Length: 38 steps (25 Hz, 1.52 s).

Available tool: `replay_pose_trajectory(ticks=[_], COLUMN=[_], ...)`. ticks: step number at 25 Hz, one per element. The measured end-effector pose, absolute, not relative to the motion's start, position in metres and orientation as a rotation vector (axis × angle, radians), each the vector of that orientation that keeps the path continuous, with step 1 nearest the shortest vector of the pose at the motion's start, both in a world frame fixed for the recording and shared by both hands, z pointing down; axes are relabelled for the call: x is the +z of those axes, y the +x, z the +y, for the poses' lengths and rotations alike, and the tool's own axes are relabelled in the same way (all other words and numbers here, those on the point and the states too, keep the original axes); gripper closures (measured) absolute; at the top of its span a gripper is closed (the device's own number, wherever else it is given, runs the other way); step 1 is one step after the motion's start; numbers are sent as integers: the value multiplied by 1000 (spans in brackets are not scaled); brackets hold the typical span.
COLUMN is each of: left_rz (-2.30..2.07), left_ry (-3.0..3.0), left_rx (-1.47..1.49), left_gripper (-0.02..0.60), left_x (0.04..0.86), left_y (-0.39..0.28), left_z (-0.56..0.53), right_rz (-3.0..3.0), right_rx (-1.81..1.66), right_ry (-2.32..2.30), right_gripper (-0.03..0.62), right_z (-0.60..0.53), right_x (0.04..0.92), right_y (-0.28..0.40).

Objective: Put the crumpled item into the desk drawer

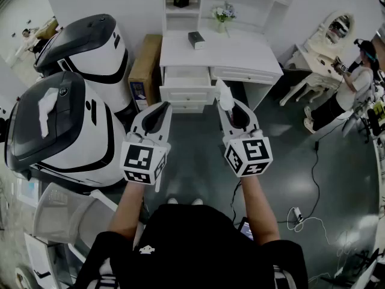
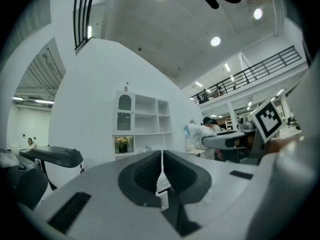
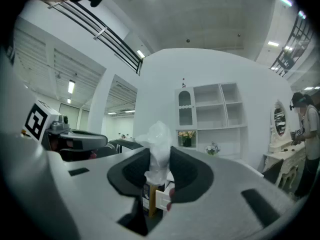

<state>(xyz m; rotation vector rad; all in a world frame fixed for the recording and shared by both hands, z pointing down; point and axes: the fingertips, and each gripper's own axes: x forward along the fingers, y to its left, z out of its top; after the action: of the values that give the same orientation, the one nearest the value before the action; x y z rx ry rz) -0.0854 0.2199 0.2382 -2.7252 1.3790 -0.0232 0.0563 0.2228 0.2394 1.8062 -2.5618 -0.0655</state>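
The crumpled white item point(image 1: 224, 94) sticks up from between the pads of my right gripper point(image 1: 228, 105), which is shut on it. In the right gripper view the crumpled item point(image 3: 159, 136) fills the gap in the right gripper point(image 3: 160, 159). Ahead stands the white desk point(image 1: 240, 56), its left drawer point(image 1: 186, 77) pulled open and looking empty. The held item hangs in the air just short of the desk front, right of the drawer. My left gripper point(image 1: 162, 107) is shut on nothing, level with the right one; in its own view the left gripper point(image 2: 162, 166) shows pads touching.
Two large white-and-black machines point(image 1: 66, 125) stand close on the left, with a cardboard box point(image 1: 145, 65) beside the desk. A black box point(image 1: 196, 39) and flowers point(image 1: 224, 12) sit on the desk. A person point(image 1: 355, 83), a vanity table point(image 1: 328, 41) and a floor cable point(image 1: 313, 173) are to the right.
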Motion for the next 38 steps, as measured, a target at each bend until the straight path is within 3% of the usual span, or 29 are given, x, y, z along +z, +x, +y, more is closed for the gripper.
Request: replay_pose_trajectory(ticks=[38], left_rz=[1458], left_ry=[-2719], left_rx=[-101], left_gripper=[568], left_x=[273], left_y=[-14], left_z=[223], right_rz=[-2642], right_rx=[-14], right_ry=[1674], right_gripper=[501], right_z=[217], right_x=[276], right_y=[115])
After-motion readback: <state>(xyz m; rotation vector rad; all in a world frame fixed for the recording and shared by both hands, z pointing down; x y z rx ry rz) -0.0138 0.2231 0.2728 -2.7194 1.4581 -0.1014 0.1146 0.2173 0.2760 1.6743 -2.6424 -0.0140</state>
